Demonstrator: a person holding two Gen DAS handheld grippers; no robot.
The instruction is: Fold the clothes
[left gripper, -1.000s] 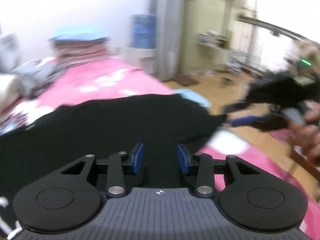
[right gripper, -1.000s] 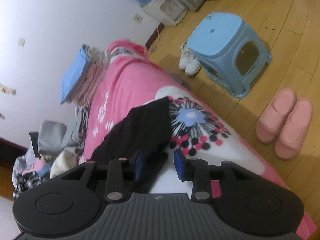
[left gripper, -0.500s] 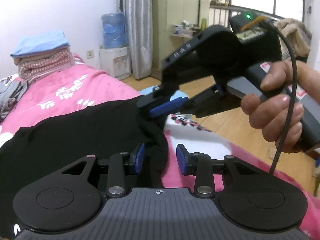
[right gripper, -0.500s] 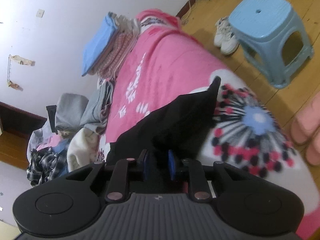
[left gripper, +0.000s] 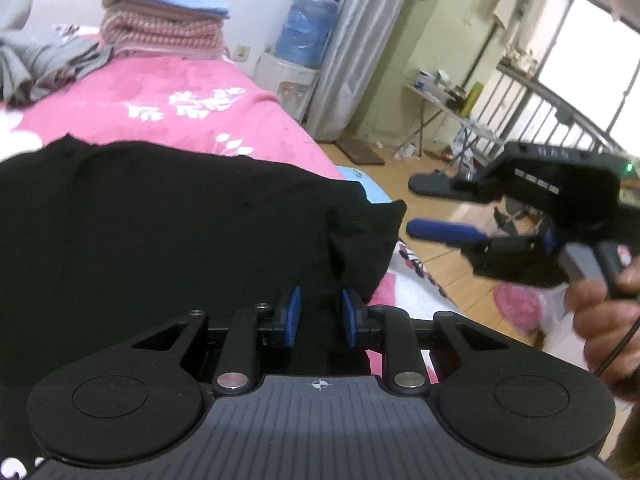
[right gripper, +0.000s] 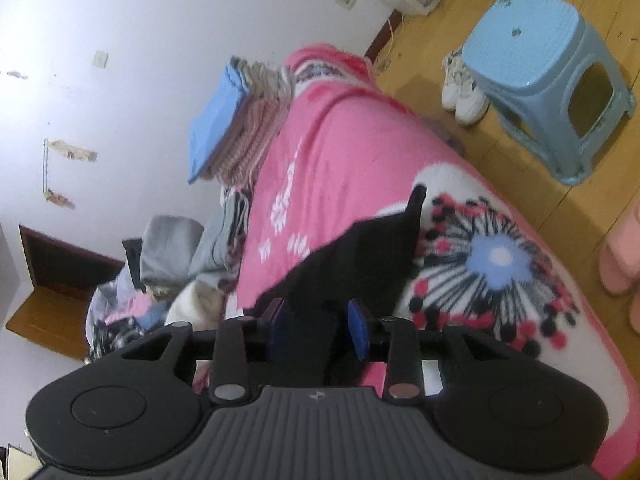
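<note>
A black garment (left gripper: 160,216) lies spread on the pink blanket (left gripper: 160,100) of a bed; it also shows in the right wrist view (right gripper: 360,248). My left gripper (left gripper: 318,316) is open, low over the garment's right edge, with black cloth between its jaws. My right gripper (right gripper: 318,328) is open above the garment's end; in the left wrist view it (left gripper: 436,210) hovers off the bed's right side, clear of the cloth's corner.
A stack of folded clothes (left gripper: 160,20) with a blue piece on top sits at the bed's far end. Loose grey clothes (right gripper: 172,252) are heaped beside it. A light blue stool (right gripper: 540,76), white shoes (right gripper: 464,92) and pink slippers (right gripper: 624,260) stand on the wooden floor.
My right gripper was shut on the garment's corner half a second ago; it has opened and drawn back to the right. The left gripper has shifted over the cloth's edge.
</note>
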